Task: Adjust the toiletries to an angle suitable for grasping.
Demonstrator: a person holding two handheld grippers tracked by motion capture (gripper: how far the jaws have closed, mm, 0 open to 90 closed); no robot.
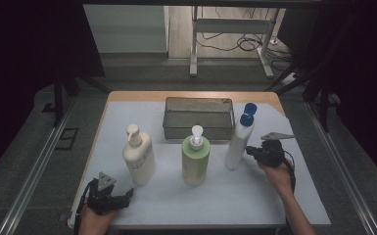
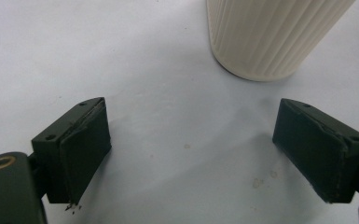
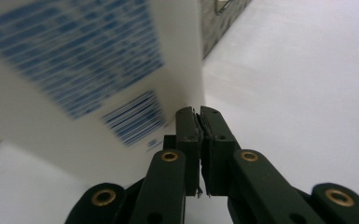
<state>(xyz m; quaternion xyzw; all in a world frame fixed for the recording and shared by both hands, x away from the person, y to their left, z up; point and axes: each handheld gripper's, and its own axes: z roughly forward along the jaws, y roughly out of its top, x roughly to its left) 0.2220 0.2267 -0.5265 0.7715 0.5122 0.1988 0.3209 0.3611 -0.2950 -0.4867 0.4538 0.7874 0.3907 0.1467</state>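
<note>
While the high view takes in the whole worktop [image 1: 294, 196], much of the detail close to the hands is lost: the left hand-held gripper [image 1: 122, 198] sits at the lower left of the frame with its dark jaws hard to separate from the person's hand, and that forearm is cut off by the bottom edge. In the left gripper view the cream pump bottle [image 2: 272, 37] is cropped at the top of the frame, so that its ribbed base alone can be seen; the jaws stand wide apart with bare white cloth between them, and the bottle is ahead of them, not touched.

In the right gripper view the white bottle with the blue cap [image 3: 74, 79] fills the upper left, its blue print and barcode blurred and unreadable, its top and left side cut off. The right hand-held gripper [image 3: 199, 112] has its jaws pressed together with nothing between them, the tips just beside the bottle's lower edge; whether they touch it cannot be told. A corner of the wire mesh basket [image 3: 221, 23] shows at the top of that frame.

Seen from above, the white bottle with the blue cap [image 1: 239, 139] stands right of centre, just in front of the wire mesh basket's right end, its long axis upright but leaning slightly, the cap pointing up and a little to the right. The right hand-held gripper [image 1: 249, 151] is immediately right of its lower half. The green pump bottle [image 1: 196, 159] stands at centre and the cream pump bottle [image 1: 139, 159] left of it, both upright.
</note>
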